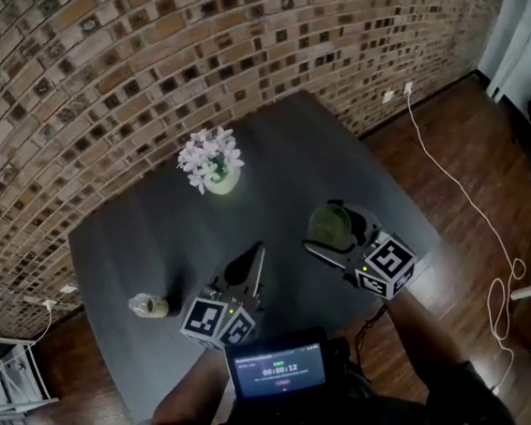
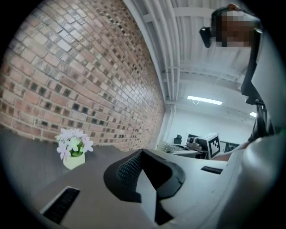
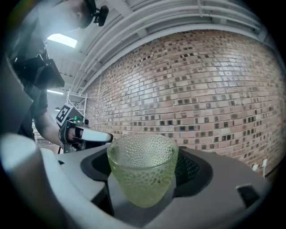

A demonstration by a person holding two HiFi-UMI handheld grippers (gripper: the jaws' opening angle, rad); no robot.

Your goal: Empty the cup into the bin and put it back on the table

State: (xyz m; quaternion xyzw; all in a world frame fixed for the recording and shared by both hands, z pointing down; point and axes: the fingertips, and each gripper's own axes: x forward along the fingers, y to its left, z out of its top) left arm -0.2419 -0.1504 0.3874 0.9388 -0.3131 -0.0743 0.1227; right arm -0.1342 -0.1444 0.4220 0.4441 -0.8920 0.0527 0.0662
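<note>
A pale green, dimpled glass cup point(image 3: 142, 166) stands upright between the jaws of my right gripper point(image 3: 148, 178), which is shut on it. From the head view the cup point(image 1: 328, 226) and right gripper point(image 1: 340, 235) hang above the right part of the dark grey table point(image 1: 155, 242). What the cup holds does not show. My left gripper point(image 1: 255, 255) is over the table's front middle, its jaws meeting in a point with nothing between them. In its own view the left gripper point(image 2: 142, 155) points level toward the brick wall. No bin is in view.
A white pot of pale flowers point(image 1: 211, 163) stands at the table's far middle, and a small jar point(image 1: 148, 306) at its front left. A white cable point(image 1: 480, 231) runs over the wooden floor on the right. White shelving point(image 1: 10, 380) stands at the left, and the brick wall point(image 1: 182, 46) is behind.
</note>
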